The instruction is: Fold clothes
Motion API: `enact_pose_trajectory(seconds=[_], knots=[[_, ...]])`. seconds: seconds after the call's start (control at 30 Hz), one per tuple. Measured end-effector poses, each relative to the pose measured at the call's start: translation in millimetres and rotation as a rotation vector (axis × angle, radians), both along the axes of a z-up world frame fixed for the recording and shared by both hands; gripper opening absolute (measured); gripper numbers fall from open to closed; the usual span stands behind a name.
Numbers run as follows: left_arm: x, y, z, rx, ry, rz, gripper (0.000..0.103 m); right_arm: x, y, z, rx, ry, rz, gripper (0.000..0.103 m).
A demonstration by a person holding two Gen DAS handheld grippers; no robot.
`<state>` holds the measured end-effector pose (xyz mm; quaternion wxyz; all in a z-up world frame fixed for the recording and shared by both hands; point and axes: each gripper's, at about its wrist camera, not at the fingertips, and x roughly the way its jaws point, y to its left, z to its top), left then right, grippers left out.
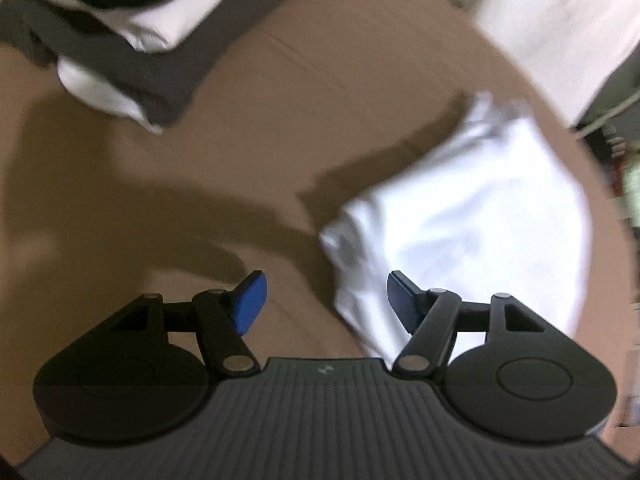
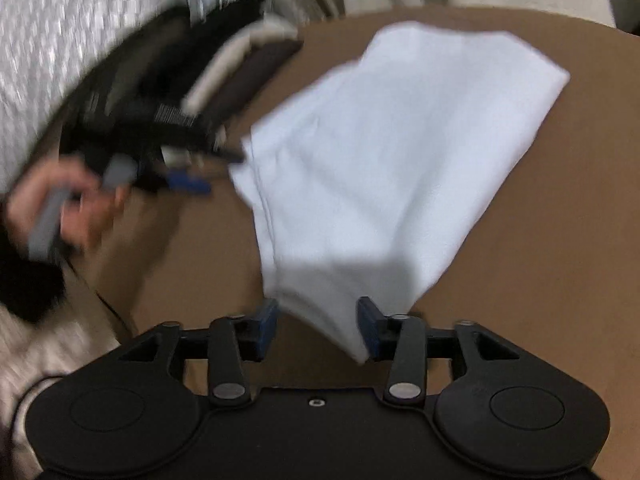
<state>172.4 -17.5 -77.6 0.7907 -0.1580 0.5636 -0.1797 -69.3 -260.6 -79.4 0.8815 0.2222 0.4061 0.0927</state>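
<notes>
The table (image 1: 132,184) is a plain mid-brown, darker where shadows cross it. On it lies a folded cloth (image 2: 384,152), plain white with a faint bluish cast. The stack of folded clothes (image 1: 132,52) at the far side runs in layers of white, dark grey and black. Both grippers are black with 2 bright blue pads each: left gripper (image 1: 323,304), right gripper (image 2: 318,330). The hand (image 2: 60,204) grips a grey handle. Behind it, a fabric (image 2: 72,40) shows a silvery-white quilted check pattern.
</notes>
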Motion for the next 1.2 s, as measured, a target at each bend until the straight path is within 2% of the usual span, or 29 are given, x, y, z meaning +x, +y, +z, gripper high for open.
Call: enact_pose_trajectory(seconds=[0.03, 0.1, 0.17, 0.23, 0.33, 0.4, 0.43, 0.5, 0.53, 0.57, 0.6, 0.63, 0.67, 0.77, 0.8, 0.87, 0.93, 0.97, 1.0, 1.1, 1.2], knots=[[-6, 1, 3, -0.036, 0.002, 0.000, 0.069, 0, -9, 4, 0.014, -0.032, -0.036, 0.074], [-17, -3, 5, -0.075, 0.009, -0.007, 0.073, -1, -30, 9, 0.039, -0.087, -0.125, 0.082], [-20, -10, -5, -0.090, 0.046, -0.014, 0.075, 11, -52, 5, 0.110, -0.103, -0.196, 0.083], [-20, -18, -21, -0.058, 0.085, -0.021, 0.075, 35, -74, -5, 0.205, -0.096, -0.271, 0.085], [-12, -38, -44, 0.046, 0.112, -0.052, 0.078, 57, -110, -29, 0.317, -0.070, -0.394, 0.085], [-7, -45, -44, 0.059, 0.094, -0.066, 0.085, 76, -121, -47, 0.313, -0.035, -0.483, 0.085], [-5, -47, -40, 0.062, 0.084, -0.072, 0.085, 86, -124, -53, 0.271, -0.028, -0.523, 0.087], [-2, -50, -35, 0.067, 0.068, -0.081, 0.085, 108, -127, -59, 0.193, -0.061, -0.514, 0.091], [1, -48, -36, 0.060, 0.070, -0.081, 0.085, 122, -127, -61, 0.194, -0.083, -0.491, 0.089], [3, -45, -37, 0.050, 0.073, -0.079, 0.084, 133, -130, -60, 0.199, -0.098, -0.484, 0.085], [4, -43, -39, 0.041, 0.073, -0.079, 0.083, 142, -133, -54, 0.188, -0.108, -0.478, 0.055], [3, -40, -37, 0.038, 0.063, -0.083, 0.080, 150, -136, -48, 0.177, -0.119, -0.471, 0.016], [1, -37, -33, 0.036, 0.050, -0.086, 0.078, 155, -136, -39, 0.144, -0.142, -0.457, 0.015], [-2, -36, -28, 0.039, 0.036, -0.086, 0.077, 135, -102, 6, -0.180, -0.348, -0.324, 0.013], [-2, -38, -28, 0.036, 0.032, -0.088, 0.076, 129, -97, 13, -0.226, -0.377, -0.312, 0.013], [-2, -43, -26, 0.028, 0.023, -0.097, 0.077, 126, -100, 9, -0.280, -0.364, -0.345, 0.014], [-2, -45, -25, 0.029, 0.024, -0.100, 0.080, 139, -118, -13, -0.304, -0.221, -0.415, 0.034], [-2, -44, -24, 0.023, 0.027, -0.096, 0.081, 145, -128, -24, -0.297, -0.140, -0.447, 0.037], [-2, -42, -24, 0.019, 0.033, -0.084, 0.081, 145, -139, -32, -0.249, -0.094, -0.476, 0.047], [3, -38, -30, -0.004, 0.063, -0.032, 0.081, 121, -161, -32, -0.061, -0.106, -0.576, 0.063], [8, -33, -29, -0.021, 0.070, -0.016, 0.081, 92, -167, -34, 0.089, -0.090, -0.585, 0.065]])
